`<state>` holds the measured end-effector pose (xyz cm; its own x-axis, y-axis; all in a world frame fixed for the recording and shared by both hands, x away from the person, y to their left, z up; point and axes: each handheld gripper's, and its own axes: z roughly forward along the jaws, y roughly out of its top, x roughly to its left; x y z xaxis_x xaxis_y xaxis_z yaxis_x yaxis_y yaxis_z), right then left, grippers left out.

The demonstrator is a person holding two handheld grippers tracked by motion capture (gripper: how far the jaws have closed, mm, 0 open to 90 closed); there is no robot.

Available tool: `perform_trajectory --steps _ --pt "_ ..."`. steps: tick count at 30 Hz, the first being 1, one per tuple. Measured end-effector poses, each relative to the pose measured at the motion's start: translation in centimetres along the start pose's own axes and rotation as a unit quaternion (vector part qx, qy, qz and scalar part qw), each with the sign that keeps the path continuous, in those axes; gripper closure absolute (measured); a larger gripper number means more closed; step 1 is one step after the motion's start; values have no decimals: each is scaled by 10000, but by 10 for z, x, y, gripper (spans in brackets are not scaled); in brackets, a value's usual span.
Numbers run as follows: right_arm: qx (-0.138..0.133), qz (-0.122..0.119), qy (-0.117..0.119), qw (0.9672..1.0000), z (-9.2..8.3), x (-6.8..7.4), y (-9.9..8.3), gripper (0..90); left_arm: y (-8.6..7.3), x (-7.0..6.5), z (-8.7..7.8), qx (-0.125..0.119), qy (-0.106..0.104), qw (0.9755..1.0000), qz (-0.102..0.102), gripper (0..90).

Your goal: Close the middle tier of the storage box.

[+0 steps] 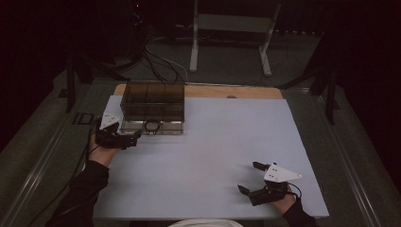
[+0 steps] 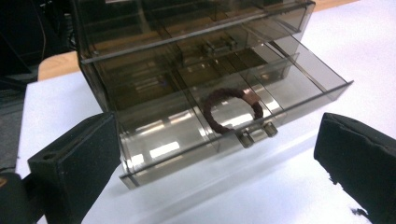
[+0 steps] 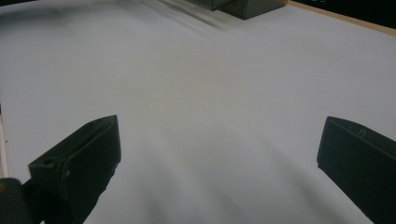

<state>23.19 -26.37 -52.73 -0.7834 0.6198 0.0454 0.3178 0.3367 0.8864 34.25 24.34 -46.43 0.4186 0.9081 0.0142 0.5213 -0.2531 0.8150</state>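
Observation:
A smoky see-through drawer box (image 1: 152, 99) stands at the back left of the white table top (image 1: 222, 137). Its bottom drawer (image 2: 280, 88) is pulled out, and a dark brown ring-shaped band (image 2: 232, 109) lies in the drawer's middle compartment, also seen as a small ring (image 1: 152, 125). My left gripper (image 1: 126, 133) sits just left of the drawer's front, open and empty (image 2: 215, 168), apart from the drawer's small handle (image 2: 256, 134). My right gripper (image 1: 248, 177) rests near the front right of the table, open with nothing between its jaws (image 3: 217, 163).
A strip of wooden board (image 1: 227, 91) shows behind the white sheet. Cables (image 1: 161, 64) and a white metal stand (image 1: 194, 42) lie on the floor beyond the table. A corner of the drawer box (image 3: 243, 5) appears far off in the right gripper view.

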Motion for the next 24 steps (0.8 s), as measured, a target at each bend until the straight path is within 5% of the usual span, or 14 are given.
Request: perform_trajectory --steps 10,24 --pt "1 -18 26 10000 2 1 1 0 -18 -9 -1 11 28 9999 -161 20" --pt "3 -30 20 10000 2 0 1 0 -36 -28 8 130 59 9999 -96 20"
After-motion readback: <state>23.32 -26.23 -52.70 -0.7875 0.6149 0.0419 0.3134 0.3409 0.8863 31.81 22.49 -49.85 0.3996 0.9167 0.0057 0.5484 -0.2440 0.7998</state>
